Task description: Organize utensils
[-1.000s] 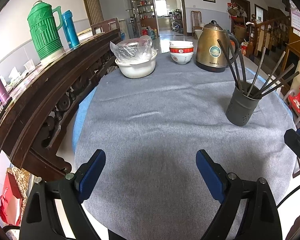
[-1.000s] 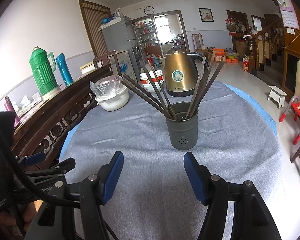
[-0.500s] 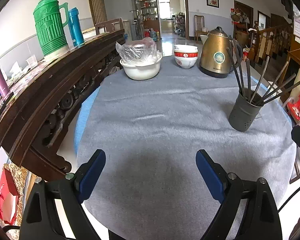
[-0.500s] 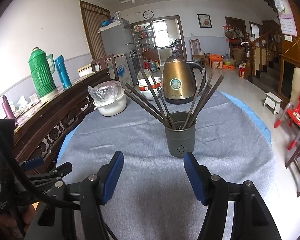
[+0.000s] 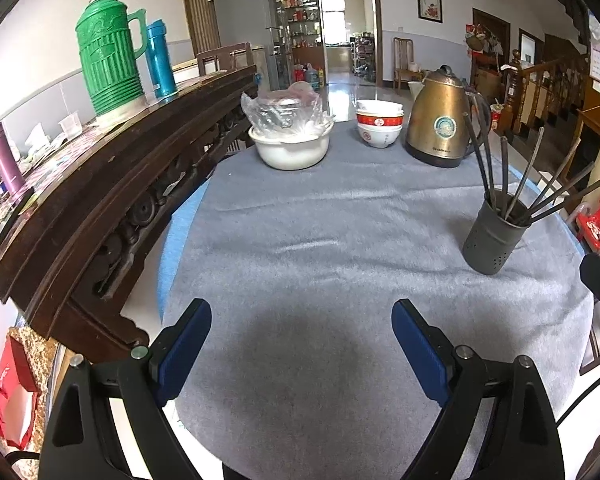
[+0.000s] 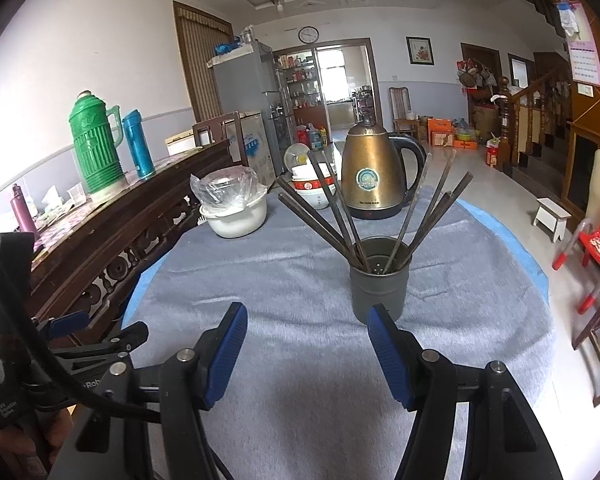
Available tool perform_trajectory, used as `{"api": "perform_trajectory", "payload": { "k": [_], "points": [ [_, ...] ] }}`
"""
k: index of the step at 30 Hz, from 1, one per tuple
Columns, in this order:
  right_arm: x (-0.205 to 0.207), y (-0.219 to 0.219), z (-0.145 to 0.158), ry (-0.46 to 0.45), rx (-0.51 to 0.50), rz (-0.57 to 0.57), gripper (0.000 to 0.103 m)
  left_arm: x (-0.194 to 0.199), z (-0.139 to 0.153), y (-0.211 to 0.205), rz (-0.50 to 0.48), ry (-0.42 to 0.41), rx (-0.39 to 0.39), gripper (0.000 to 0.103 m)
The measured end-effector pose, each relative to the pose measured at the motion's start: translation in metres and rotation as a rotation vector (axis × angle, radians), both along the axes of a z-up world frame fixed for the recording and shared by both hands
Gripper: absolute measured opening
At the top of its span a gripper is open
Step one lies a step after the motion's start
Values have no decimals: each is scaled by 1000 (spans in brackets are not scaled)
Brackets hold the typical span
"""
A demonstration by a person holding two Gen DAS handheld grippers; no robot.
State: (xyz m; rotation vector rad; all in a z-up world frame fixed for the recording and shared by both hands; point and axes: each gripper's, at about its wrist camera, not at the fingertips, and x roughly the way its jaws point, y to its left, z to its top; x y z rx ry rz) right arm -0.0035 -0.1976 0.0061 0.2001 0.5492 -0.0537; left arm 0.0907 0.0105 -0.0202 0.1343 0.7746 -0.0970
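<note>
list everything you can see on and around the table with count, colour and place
holder: one, dark grey, on the cloth in front of the right gripper
chopsticks: several, dark, standing fanned out in the holder
kettle: one, gold with black handle, far side of the table
bowls: a small stack, white with red band, left of the kettle
basin: one, white, holds a clear plastic bag, left of the bowls
cloth: one, grey, covers the table
flask: one, green, on the dark wooden sideboard
bottle: one, blue, beside the flask
purple bottle: one, on the sideboard, nearer end
left gripper: one, black with blue pads, open, empty
right gripper: one, black with blue pads, open, empty
</note>
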Motion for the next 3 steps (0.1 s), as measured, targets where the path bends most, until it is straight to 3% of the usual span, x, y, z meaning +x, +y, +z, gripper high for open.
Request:
{"api": "perform_trajectory", "payload": {
  "k": [3],
  "points": [
    [4,-15,-6,13,3,-26,67,16,-5,-4,-15,26,-20,92]
  ]
}}
